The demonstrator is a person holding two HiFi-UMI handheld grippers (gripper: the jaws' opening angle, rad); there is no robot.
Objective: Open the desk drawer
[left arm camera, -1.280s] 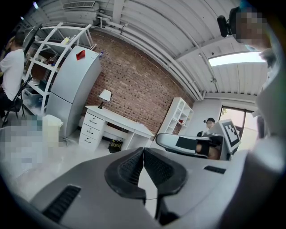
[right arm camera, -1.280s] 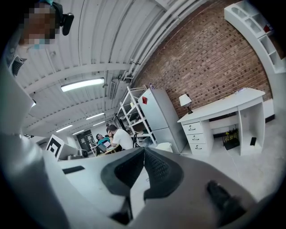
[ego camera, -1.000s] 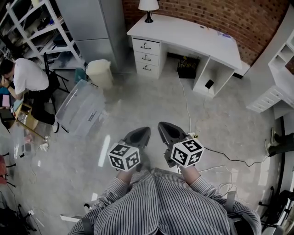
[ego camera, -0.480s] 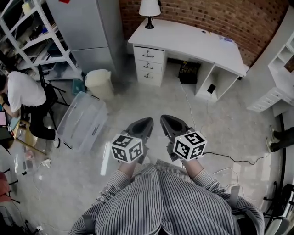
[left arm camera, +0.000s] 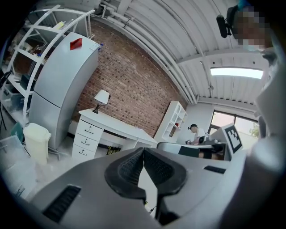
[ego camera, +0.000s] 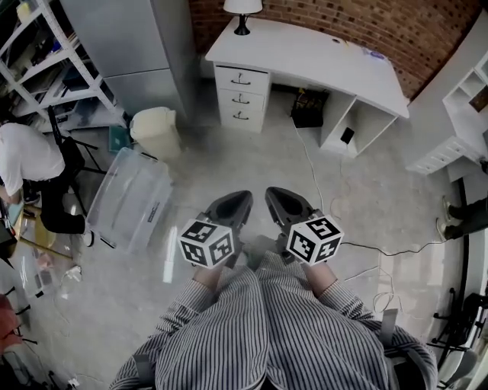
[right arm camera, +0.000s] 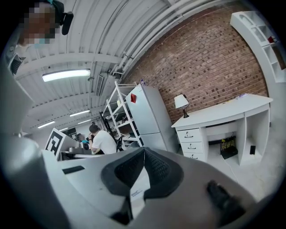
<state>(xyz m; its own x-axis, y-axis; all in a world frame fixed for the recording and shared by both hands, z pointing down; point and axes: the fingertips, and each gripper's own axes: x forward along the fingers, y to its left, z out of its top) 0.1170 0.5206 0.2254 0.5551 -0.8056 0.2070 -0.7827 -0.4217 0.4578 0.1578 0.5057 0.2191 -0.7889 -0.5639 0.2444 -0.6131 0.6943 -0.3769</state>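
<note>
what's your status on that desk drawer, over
Left gripper and right gripper both shut, empty. Desk ahead across the floor, three drawers all closed, untouched. Cable on the floor toward it; bin and clear tub off left.

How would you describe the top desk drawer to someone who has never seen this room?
Find the white desk against the brick wall. At its end beneath the lamp stands a stack of three drawers. The top drawer is the highest, directly under the desktop.
</note>
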